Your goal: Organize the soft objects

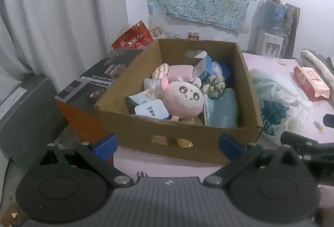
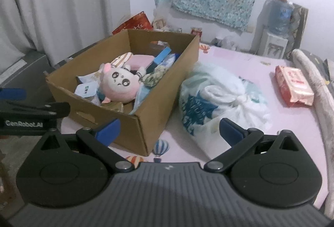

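Note:
A brown cardboard box (image 1: 183, 137) stands on the pink bed sheet (image 1: 271, 64). It holds a pink plush toy (image 1: 184, 99), a striped soft item (image 1: 161, 71), a pink pad (image 1: 179, 72), a teal cloth (image 1: 224, 109), a green scrunchie (image 1: 217, 86) and wipe packs. The box also shows in the right wrist view (image 2: 144, 128), with the plush (image 2: 120, 84) inside. My left gripper (image 1: 168, 144) is open and empty in front of the box. My right gripper (image 2: 169, 129) is open and empty, between the box corner and a white plastic bag (image 2: 219, 99).
A red tissue pack (image 2: 293, 86) lies on the sheet at the right, beside a rolled grey blanket (image 2: 313, 80). A dark printed carton (image 1: 91, 84) and a grey case (image 1: 23, 105) stand left of the box. A water dispenser (image 2: 275, 36) stands at the back right.

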A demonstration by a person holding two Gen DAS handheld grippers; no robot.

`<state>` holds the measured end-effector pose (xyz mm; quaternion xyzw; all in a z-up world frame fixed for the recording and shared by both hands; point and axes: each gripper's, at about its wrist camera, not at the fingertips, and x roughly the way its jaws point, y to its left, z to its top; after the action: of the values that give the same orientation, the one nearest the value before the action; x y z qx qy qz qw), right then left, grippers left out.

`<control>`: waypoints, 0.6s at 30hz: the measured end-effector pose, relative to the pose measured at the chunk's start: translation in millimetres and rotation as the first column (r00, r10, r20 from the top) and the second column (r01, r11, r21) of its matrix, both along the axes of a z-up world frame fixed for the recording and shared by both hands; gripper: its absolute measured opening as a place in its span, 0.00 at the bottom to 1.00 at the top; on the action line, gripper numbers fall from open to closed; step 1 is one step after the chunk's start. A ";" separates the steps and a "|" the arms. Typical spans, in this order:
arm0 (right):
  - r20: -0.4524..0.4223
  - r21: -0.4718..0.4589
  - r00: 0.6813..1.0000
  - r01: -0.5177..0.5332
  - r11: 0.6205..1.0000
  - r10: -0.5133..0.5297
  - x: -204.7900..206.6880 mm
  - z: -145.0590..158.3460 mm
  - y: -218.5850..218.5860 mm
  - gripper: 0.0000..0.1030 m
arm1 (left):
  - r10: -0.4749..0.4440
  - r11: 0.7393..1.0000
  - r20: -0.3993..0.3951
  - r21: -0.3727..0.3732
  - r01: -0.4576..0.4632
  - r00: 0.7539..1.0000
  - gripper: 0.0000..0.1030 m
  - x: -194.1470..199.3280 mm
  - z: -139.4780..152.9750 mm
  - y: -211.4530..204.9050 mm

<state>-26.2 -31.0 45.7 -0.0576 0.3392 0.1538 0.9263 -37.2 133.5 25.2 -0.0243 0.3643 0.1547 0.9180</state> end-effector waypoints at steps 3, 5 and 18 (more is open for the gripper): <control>-0.018 0.004 1.000 0.009 1.000 -0.009 4.0 -3.4 2.9 0.99 | -0.002 1.000 -0.015 -0.007 0.002 1.000 1.00 -0.1 -1.8 -0.6; -0.032 0.003 0.999 0.015 1.000 -0.015 6.6 -5.6 4.4 0.99 | -0.011 1.000 -0.030 -0.013 0.011 0.999 1.00 0.4 -3.8 -2.1; -0.067 0.017 0.998 0.021 1.000 -0.020 12.2 -12.1 4.6 0.99 | 0.006 1.000 -0.069 0.012 -0.006 0.998 1.00 7.4 -8.8 -1.6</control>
<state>-14.0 -26.5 33.6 -0.0409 0.3691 0.1490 0.9164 -29.9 131.9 16.4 -0.0148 0.3950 0.1603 0.9045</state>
